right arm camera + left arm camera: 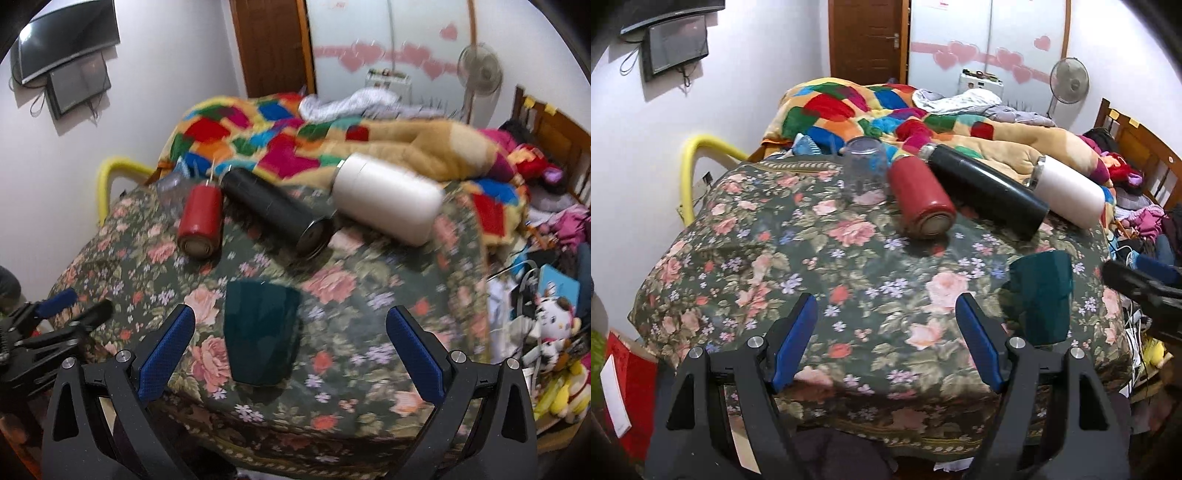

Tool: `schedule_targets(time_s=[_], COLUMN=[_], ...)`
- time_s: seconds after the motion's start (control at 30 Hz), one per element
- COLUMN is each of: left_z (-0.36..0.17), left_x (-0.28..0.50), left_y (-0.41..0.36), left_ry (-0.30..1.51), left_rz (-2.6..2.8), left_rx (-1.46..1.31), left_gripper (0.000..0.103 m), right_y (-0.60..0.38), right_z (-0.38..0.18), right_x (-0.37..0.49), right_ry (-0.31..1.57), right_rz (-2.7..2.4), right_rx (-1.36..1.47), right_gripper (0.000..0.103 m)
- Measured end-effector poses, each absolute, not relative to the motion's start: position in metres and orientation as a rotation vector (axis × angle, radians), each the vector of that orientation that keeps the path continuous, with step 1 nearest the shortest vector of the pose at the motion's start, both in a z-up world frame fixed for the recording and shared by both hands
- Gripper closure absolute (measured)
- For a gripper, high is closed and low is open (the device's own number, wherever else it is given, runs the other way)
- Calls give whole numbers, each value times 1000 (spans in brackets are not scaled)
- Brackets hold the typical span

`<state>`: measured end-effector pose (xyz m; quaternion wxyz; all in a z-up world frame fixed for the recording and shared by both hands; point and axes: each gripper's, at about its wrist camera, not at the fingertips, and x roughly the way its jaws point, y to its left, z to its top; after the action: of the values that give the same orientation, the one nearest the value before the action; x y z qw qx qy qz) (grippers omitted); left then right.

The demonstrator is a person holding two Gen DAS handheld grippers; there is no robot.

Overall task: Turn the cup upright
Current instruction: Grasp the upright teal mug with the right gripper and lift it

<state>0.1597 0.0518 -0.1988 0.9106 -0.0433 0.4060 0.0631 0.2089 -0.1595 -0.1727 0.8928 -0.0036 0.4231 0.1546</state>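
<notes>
A dark teal cup point(260, 332) stands on the floral cloth with its closed-looking top up, wider above and narrower below; it also shows in the left wrist view point(1043, 295). My right gripper point(291, 321) is open, its jaws wide apart just short of the cup, which sits nearer its left finger. My left gripper point(886, 306) is open and empty over the cloth, left of the cup. The right gripper's tip shows in the left wrist view point(1137, 284), and the left gripper shows in the right wrist view point(59, 306).
A red bottle point(921, 197), a black bottle point(986, 188) and a white bottle point(1067, 194) lie on their sides at the back of the floral cloth point(775, 258). A clear plastic cup point(864, 173) stands upside down behind them. Behind lies a bed with a colourful blanket point(849, 107).
</notes>
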Motion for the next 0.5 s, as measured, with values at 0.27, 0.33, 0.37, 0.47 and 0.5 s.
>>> schedule_targets(time_s=[0.27,0.33,0.37,0.47,0.5], left_z=[-205,-206,-207,-206,-206], left_x=[155,155,155,156,156], left_y=[55,53,52,48,47], left_ry=[840,843,843,840,839], left_rz=[115,108,106,100,99], left_rx=[-123,-124,-124,-118,-117], left_gripper=[27,27,27,27,27], right_y=[-139,-138,-137,-134,-134], right_z=[-211,-218,-222,-229,-231], right_x=[239,245,249,256,258], right_ry=[1045,1078,1097,1130,1137], right_rz=[388,396,400,413,410], right_rx=[34,46,54,78,79], right_gripper=[7,8,8,13,16])
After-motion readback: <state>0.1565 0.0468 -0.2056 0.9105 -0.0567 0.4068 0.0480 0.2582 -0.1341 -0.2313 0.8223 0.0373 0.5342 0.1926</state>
